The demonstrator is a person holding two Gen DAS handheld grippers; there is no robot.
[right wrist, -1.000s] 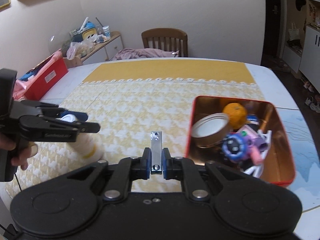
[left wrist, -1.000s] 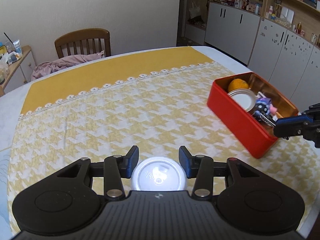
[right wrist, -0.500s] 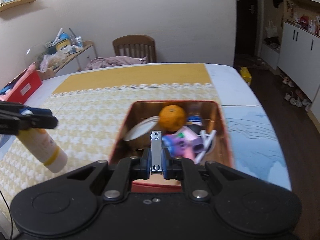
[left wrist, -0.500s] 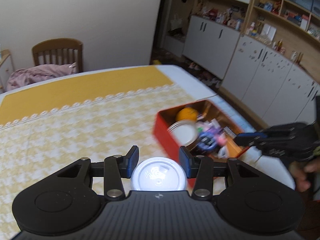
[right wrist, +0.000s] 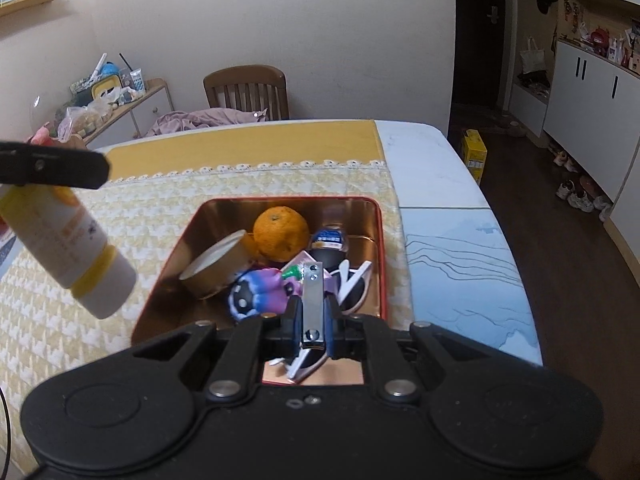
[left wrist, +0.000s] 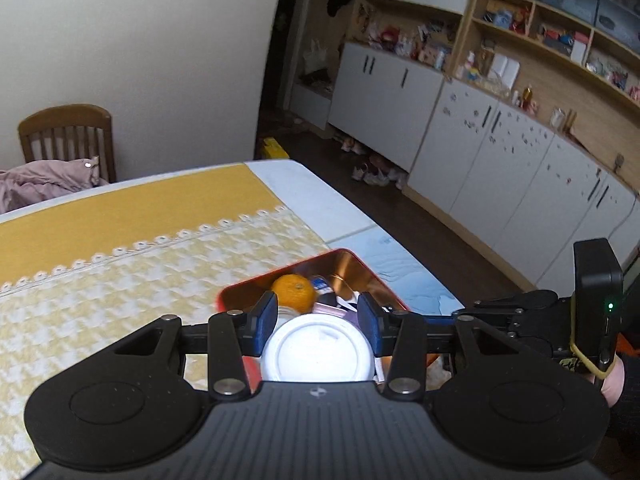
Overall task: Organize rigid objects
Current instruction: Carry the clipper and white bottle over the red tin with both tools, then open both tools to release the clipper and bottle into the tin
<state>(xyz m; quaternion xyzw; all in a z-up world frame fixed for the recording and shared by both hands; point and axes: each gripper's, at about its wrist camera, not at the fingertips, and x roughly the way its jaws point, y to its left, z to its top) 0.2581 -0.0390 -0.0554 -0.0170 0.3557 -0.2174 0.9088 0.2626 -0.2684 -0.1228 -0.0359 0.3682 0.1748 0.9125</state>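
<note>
My left gripper (left wrist: pixel 318 316) is shut on a white tube with yellow bands (left wrist: pixel 318 354), held above the near edge of the red tin box (left wrist: pixel 348 258). The tube also shows in the right wrist view (right wrist: pixel 68 248), tilted, left of the box (right wrist: pixel 160 276). My right gripper (right wrist: pixel 312 312) is shut on a metal nail clipper (right wrist: pixel 312 300) and hangs over the box's near end. The box holds an orange (right wrist: pixel 281 239), a round tin (right wrist: pixel 216 266), a purple toy (right wrist: pixel 258 294), white sunglasses (right wrist: pixel 354 284) and other small items.
The box sits near the right edge of a table covered with a yellow houndstooth cloth (right wrist: pixel 248 184). A wooden chair (right wrist: pixel 246 88) with pink fabric stands at the far side. White cabinets (left wrist: pixel 480 160) line the room on the right.
Both grippers have moved towards the red box. The left one carried the tube rightward to the box's edge. The right one brought the nail clipper over the box's contents.
</note>
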